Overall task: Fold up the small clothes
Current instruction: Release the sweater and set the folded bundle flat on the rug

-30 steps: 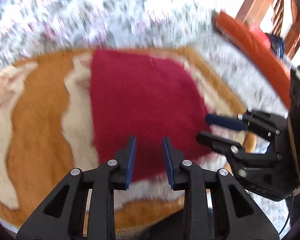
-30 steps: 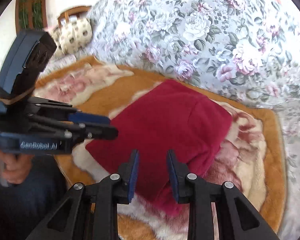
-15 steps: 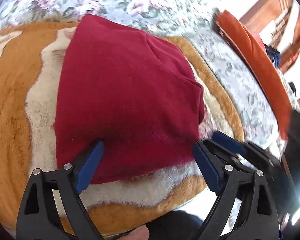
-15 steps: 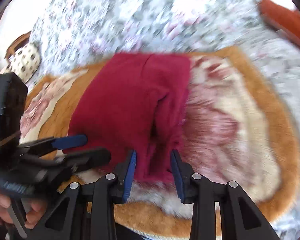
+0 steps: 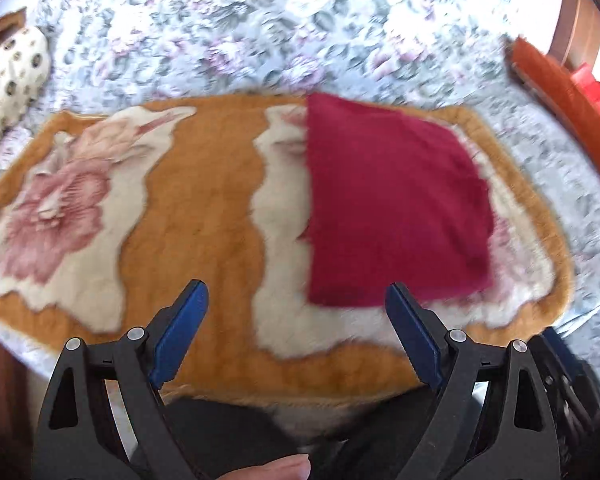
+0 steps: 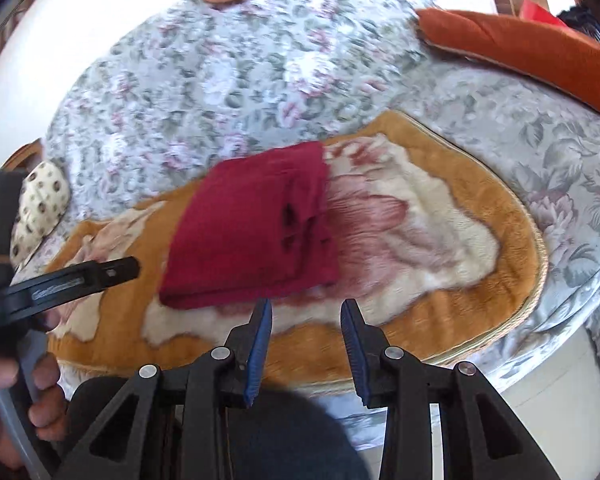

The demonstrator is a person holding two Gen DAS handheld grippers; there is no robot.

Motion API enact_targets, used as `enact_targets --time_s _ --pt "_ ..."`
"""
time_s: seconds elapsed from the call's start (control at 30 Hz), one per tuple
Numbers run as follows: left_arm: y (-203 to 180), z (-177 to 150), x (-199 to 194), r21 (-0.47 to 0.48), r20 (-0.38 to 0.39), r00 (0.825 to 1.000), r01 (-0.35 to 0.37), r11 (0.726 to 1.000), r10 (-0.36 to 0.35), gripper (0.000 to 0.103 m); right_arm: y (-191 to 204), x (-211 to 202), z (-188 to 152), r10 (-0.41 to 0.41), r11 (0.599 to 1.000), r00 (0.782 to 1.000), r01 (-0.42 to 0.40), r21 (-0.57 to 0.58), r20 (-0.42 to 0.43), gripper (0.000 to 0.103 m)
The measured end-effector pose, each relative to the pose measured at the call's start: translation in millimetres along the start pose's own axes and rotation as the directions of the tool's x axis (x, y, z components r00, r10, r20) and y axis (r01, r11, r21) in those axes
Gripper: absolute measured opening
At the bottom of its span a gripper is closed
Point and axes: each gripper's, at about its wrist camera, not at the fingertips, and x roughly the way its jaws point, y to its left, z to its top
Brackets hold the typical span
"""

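left gripper [image 5: 296, 336]: black frame, blue pads, silver screws | right gripper [image 6: 306, 344]: same build | left hand [image 6: 18, 404]: bare skin, grey trigger

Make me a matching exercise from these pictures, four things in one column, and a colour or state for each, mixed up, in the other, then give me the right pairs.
Column one:
1. folded garment
2. left gripper
3. rug
4. long cushion

Column two:
A. rust orange, at the bed's far right edge
B. dark red, lying flat on the rug
C. jaws wide apart, holding nothing
D. golden brown with cream and pink flower patches

Pairs: 1-B, 2-C, 3-D, 4-A
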Motion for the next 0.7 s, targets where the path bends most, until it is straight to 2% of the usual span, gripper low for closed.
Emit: enact_targets --time_s 0.13,0.37,0.6,0.7 --pt "-0.1 -8.3 0.0 0.022 -0.004 1.0 0.006 1.0 -0.006 0.09 17.6 1.2 -18.3 -0.027 0.995 0.999 0.029 -0.091 0.023 0.034" --pt "2.7 -8.6 -0.7 0.022 -0.009 1.0 0.029 0.999 -0.029 0.09 16.8 1.3 -20.4 -0.047 0.995 0.998 0.049 -0.09 0.033 0.034" --pt "-1.7 -8.1 5.6 0.039 -0.021 1.0 0.021 0.999 -0.02 0.09 21.9 0.8 -21.9 -0.063 0.991 0.997 0.068 -0.116 0.043 0.034" --pt "-1.5 -8.1 9.8 0.047 -0.024 0.999 0.035 0.998 -0.034 0.09 18.0 4.2 -17.3 -0.033 0.994 0.999 0.034 -0.107 0.015 0.034"
